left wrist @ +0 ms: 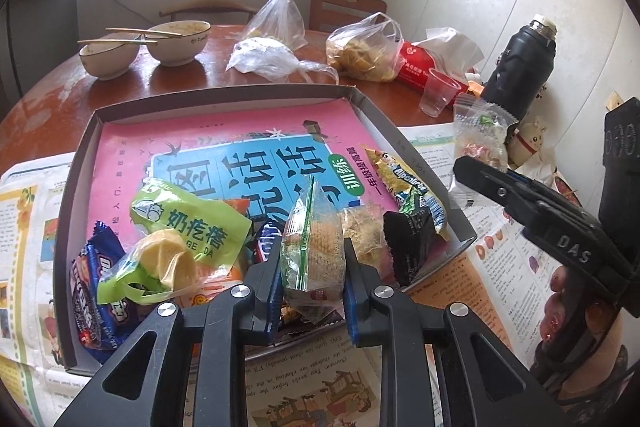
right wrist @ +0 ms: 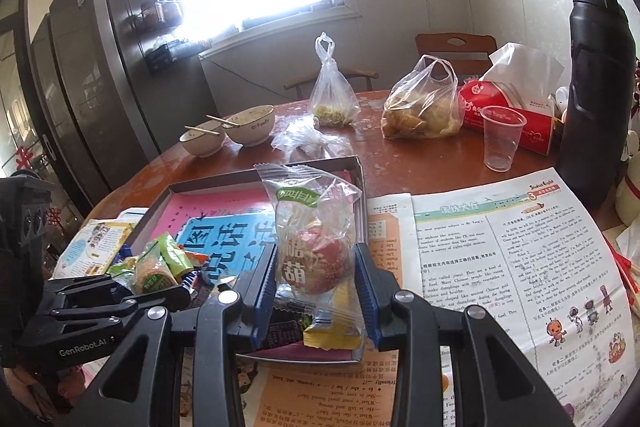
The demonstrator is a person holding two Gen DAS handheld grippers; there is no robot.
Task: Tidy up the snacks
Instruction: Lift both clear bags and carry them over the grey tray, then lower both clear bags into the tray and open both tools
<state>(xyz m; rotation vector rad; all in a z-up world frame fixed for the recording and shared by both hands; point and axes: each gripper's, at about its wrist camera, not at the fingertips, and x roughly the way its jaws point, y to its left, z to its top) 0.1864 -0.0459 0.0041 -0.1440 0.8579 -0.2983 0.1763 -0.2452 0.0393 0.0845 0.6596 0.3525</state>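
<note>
Evidently, progress: I judged the sorting to be well under way, since most snacks already lay heaped in the near end of the shallow box [left wrist: 86, 131], which sat on the worktop [left wrist: 168, 83]
Left gripper: my left gripper [left wrist: 310, 281] was clamped shut on a clear packet of pale crisp cakes [left wrist: 316, 247], held upright over the box's near edge
Right gripper: my right gripper [right wrist: 316, 281] was closed on a clear pouch with a red candied fruit [right wrist: 316, 239], held above the box's right corner
Left to do: I reckoned both held packets were not yet set down; whether the clear candy packet [left wrist: 480, 139] beside the flask was resting outside the box or was the one in my right gripper, I could not tell
Done: green crinkled wrapper [left wrist: 188, 223], yellow-filled packet [left wrist: 160, 263], dark blue biscuit pack [left wrist: 90, 291] and black torn wrapper [left wrist: 408, 239] were inside, overlapping each other
Box: thin card walls, flat, lined with a glossy pink and blue booklet [left wrist: 224, 163]
Wrappers: shiny film, crumpled, light, likely slippery
Worktop: round, reddish, worn lacquer, partly covered with printed newspaper sheets [right wrist: 500, 259]
Clutter: two ceramic bowls with chopsticks [left wrist: 148, 43], knotted thin plastic bags [left wrist: 280, 11], a clear plastic cup [right wrist: 500, 139], a matte black flask [right wrist: 596, 75]
</note>
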